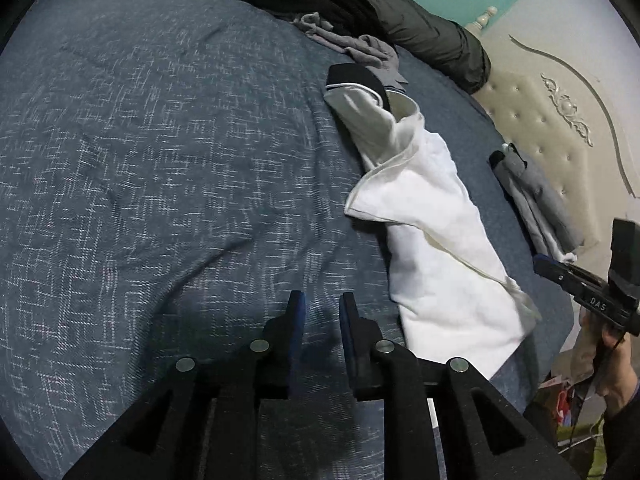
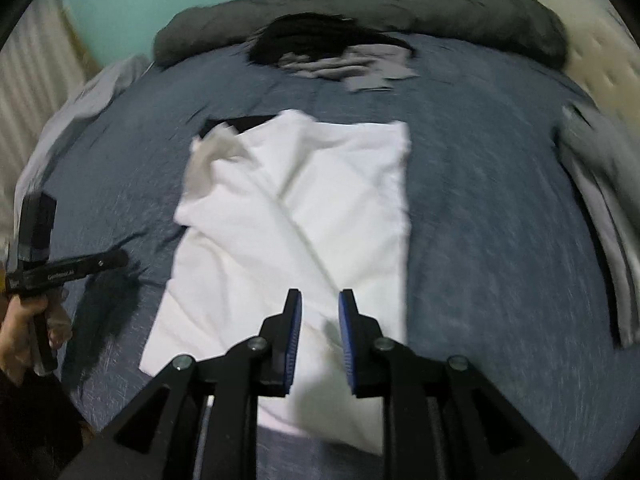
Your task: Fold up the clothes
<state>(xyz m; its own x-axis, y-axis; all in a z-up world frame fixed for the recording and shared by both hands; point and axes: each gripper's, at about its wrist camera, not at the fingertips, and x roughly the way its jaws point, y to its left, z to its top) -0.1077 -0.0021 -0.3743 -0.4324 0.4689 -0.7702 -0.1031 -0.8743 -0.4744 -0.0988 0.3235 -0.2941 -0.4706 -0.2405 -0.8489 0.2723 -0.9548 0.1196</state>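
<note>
— Blue-padded and parted by a narrow gap, the left claw (image 1: pixel 322 312) is hanging over bare bedspread (image 1: pixel 160 160) with nothing between its jaws. Are you seeing the same on the other side?

— Much the same: the right claw (image 2: pixel 320 308) is standing slightly apart too, gripping nothing, though it is hovering right over the near end of the white garment (image 2: pixel 292 208) (its view is blurred, so I cannot tell whether the pads are brushing the cloth).

— So where is the garment lying?

— Flat on the bed, partly folded into a long panel, with a diagonal crease running across it and a sleeve with a dark cuff (image 1: pixel 352 76) sticking out at the far end. From the left wrist view it is lying just to the right of the left claw, apart from it.

— And around it?

— Grey folded pieces (image 1: pixel 536 196) are sitting near the headboard (image 1: pixel 560 120), and a heap of dark and grey clothes (image 2: pixel 340 56) is waiting by the rolled dark duvet (image 2: pixel 360 4) at the far edge.

— Which step, then?

— I am judging it as between folds: both claws are free and lining up for a fresh grip. Next, each one needs a hem corner at the near end, pinched cleanly through all layers, before carrying it toward the collar.
</note>
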